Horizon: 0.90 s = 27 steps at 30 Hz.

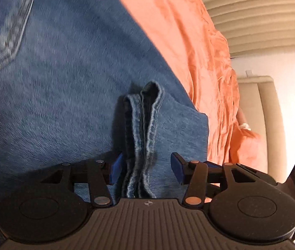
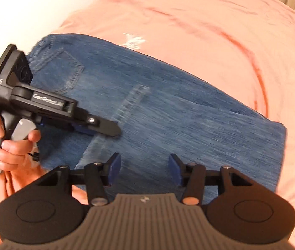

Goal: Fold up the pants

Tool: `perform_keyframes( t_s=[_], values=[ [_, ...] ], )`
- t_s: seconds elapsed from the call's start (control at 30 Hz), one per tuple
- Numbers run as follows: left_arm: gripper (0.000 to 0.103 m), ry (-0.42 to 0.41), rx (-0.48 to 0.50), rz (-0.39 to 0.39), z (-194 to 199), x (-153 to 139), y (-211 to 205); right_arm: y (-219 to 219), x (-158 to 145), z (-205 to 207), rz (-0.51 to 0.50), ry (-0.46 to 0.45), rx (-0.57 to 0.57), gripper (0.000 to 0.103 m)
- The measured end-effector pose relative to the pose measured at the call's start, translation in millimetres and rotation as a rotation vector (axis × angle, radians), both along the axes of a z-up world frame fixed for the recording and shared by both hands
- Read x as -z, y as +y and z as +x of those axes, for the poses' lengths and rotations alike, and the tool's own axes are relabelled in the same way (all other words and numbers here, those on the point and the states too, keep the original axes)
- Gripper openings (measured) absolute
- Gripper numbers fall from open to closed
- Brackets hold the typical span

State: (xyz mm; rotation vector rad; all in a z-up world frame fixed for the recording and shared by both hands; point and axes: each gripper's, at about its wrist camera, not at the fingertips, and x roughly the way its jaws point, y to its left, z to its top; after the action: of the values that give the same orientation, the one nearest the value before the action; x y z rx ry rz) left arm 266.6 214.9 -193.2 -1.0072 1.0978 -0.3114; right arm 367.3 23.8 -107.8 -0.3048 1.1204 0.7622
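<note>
The blue jeans (image 2: 168, 108) lie folded on an orange bedsheet (image 2: 210, 31), back pocket (image 2: 64, 70) toward the far left. My left gripper (image 1: 146, 168) is open, its blue pads (image 1: 177, 166) apart, with a bunched jeans hem (image 1: 143, 129) standing between them and resting against the left pad. In the right wrist view the left gripper (image 2: 97, 128) is held by a hand (image 2: 12, 143) over the jeans' near left part. My right gripper (image 2: 144, 169) is open and empty, just above the jeans' near edge.
The orange sheet (image 1: 199, 41) covers the bed all around the jeans. A beige ribbed headboard or wall panel (image 1: 262, 16) and a beige upholstered piece (image 1: 268, 114) stand beyond the bed's edge.
</note>
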Motion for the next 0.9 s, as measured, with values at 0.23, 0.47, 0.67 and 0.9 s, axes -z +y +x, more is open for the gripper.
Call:
perform_keyframes(
  t_s=[0.23, 0.47, 0.67, 0.9],
  values=[
    [0.058, 0.083, -0.002, -0.060, 11, 19, -2, -31, 21, 21, -0.049, -0.001, 0.075, 0.048],
    [0.038, -0.178, 0.058, 0.052, 23, -37, -6, -48, 42, 30, -0.151, -0.054, 0.164, 0.047],
    [0.038, -0.378, 0.247, 0.257, 19, -74, -40, -70, 49, 29, -0.129, -0.007, 0.220, 0.047],
    [0.044, -0.137, 0.091, 0.224, 38, -22, -3, -73, 45, 25, -0.105, -0.013, 0.230, 0.047]
  ],
)
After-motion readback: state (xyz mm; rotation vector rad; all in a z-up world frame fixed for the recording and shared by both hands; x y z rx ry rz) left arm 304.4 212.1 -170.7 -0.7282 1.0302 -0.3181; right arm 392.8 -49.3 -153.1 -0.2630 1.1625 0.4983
